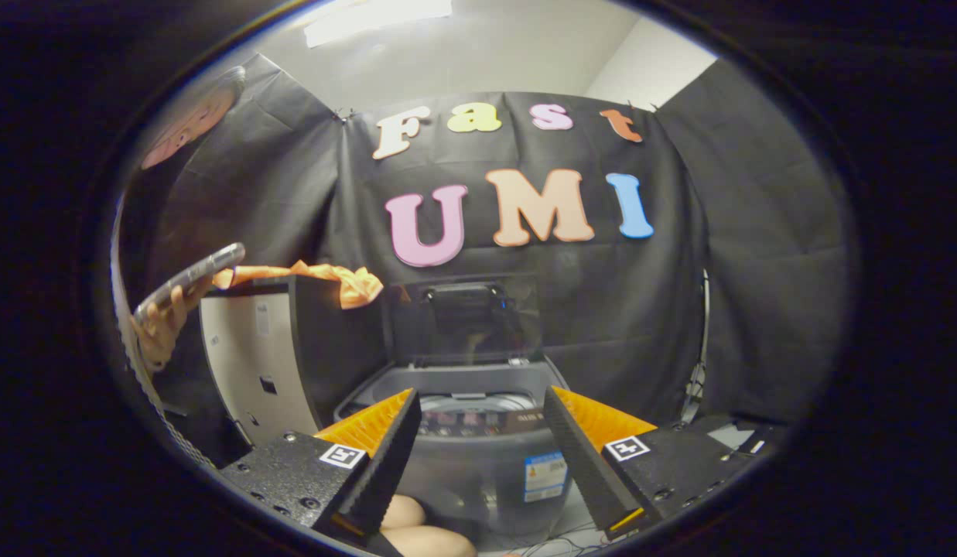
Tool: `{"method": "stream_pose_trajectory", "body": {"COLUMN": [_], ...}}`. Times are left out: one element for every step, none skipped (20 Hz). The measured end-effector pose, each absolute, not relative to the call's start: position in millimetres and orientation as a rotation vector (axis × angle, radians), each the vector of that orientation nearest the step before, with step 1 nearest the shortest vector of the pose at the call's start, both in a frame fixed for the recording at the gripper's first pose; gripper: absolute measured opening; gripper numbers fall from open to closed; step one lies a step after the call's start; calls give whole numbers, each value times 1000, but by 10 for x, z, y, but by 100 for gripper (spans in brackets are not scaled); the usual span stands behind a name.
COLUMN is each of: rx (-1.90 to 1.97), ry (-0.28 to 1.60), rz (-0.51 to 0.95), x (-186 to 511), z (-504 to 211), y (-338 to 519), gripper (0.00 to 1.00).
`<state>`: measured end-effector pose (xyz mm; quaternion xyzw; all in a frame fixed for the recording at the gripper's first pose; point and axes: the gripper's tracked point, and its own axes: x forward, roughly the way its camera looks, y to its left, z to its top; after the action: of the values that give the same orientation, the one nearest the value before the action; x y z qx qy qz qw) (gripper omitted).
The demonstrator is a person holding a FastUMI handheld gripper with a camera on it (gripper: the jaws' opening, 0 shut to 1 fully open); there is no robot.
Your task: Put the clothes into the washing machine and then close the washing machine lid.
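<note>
A small grey top-loading washing machine stands just ahead of my fingers, its see-through lid raised upright behind the drum opening. An orange cloth lies draped on top of a dark box to the left of the machine, beyond my left finger. My gripper is open, with nothing between its fingers, and it points at the machine's top from a little in front.
At the left a person's hand holds a phone beside the box. Black cloth walls close the booth behind and at both sides. Cables hang at the right of the machine. A person's knee shows below my fingers.
</note>
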<state>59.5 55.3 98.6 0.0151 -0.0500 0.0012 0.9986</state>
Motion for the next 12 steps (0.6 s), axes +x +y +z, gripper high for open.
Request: {"method": "stream_pose_trajectory", "body": {"rx": [27, 26, 28, 30, 31, 27, 21, 8, -10, -31, -53, -67], "ry": [-93, -98, -102, -104, -105, -105, -106, -106, -98, -93, -86, -89], "rz": [19, 43, 68, 98, 127, 156, 185, 218, 246, 275, 303, 330], "x": [700, 815, 913, 1020, 1146, 1260, 1370, 1483, 1585, 1681, 1789, 1890], "z": [1126, 1314, 1502, 1676, 1841, 2000, 2161, 2328, 2437, 2567, 2678, 2800], "y": [675, 823, 987, 1169, 1349, 1537, 1730, 1934, 2138, 2345, 2555, 2761], "gripper": [97, 97, 97, 97, 97, 97, 97, 97, 97, 97, 97, 97]}}
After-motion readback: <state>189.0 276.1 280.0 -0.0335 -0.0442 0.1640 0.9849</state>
